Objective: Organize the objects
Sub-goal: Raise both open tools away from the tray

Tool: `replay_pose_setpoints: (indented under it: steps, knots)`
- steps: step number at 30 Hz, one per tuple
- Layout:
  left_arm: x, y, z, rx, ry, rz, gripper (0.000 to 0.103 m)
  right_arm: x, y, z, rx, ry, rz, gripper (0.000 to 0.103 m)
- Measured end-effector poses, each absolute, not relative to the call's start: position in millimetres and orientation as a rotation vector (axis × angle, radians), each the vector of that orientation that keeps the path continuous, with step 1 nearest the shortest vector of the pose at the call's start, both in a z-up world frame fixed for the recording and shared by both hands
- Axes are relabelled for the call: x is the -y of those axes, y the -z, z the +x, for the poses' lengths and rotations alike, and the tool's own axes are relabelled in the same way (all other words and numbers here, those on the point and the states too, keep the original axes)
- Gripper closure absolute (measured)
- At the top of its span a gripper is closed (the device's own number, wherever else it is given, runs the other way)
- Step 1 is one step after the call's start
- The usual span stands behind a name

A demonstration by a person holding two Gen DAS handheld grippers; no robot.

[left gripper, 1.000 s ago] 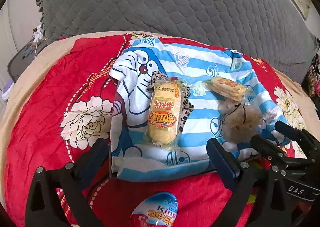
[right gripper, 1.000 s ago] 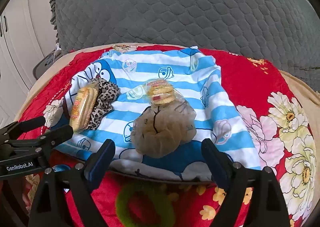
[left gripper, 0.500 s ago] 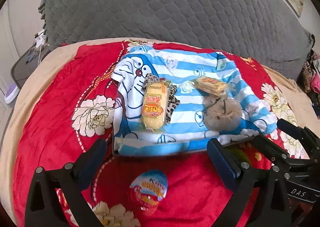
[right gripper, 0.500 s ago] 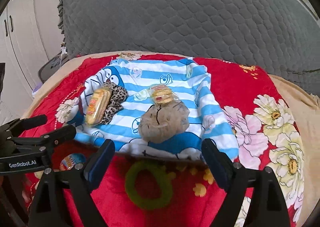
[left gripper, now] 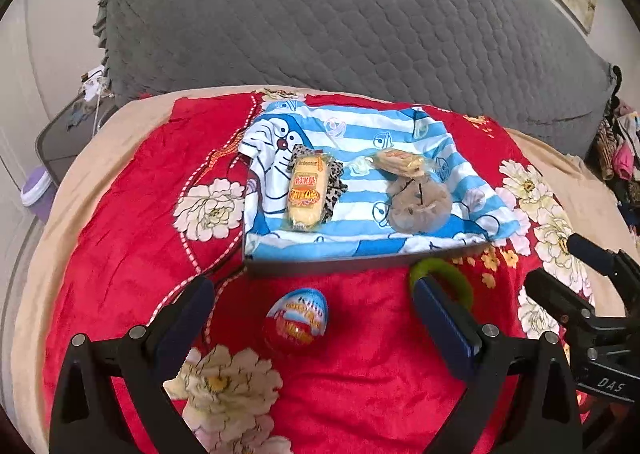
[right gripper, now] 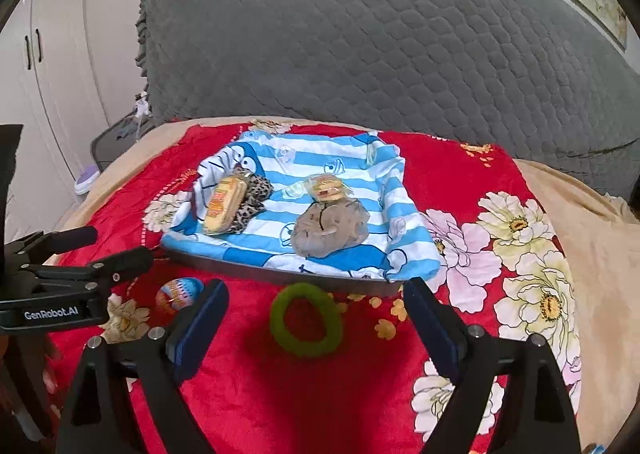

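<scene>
Left gripper (left gripper: 310, 304) jaws wide above egg (left gripper: 296, 320); right gripper (right gripper: 316, 308) jaws wide, just opened further, over green ring (right gripper: 306, 320), nothing gripped

Bed with red floral blanket (right gripper: 460, 174) over tan sheet (right gripper: 592, 234), grey quilted cover (right gripper: 380, 46) at 12 o'clock. On blanket: tray (right gripper: 280, 274) with blue-striped cartoon cloth (right gripper: 348, 158), centre; green ring (right gripper: 306, 320) at 6 o'clock, just beside tray edge; chocolate egg (left gripper: 296, 320) at 7 o'clock of tray.

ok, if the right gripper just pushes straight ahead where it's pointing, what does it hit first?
Probably the green ring on the red blanket, lying right between the open right gripper fingers; depth is unclear.
</scene>
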State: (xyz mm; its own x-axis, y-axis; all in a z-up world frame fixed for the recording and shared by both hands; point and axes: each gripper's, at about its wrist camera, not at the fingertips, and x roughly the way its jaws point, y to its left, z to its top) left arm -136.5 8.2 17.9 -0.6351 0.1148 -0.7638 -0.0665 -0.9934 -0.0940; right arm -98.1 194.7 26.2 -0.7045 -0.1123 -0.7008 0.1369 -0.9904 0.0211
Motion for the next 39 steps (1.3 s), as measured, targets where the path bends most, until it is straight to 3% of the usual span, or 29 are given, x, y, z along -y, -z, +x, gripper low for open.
replay_pose_setpoints:
  steps: [17, 39]
  knots:
    - [-3.9, -25.3, -67.1, 0.065, -2.754, -1.300, 0.003, -190.1, -40.3, -37.0, -0.026, 2.768, 1.119, 0.001]
    - [-8.3, -4.7, -20.6, 0.020, -2.729, -1.354, 0.003, -192.8, -16.7, 0.5, 0.007, 2.738, 1.181, 0.001]
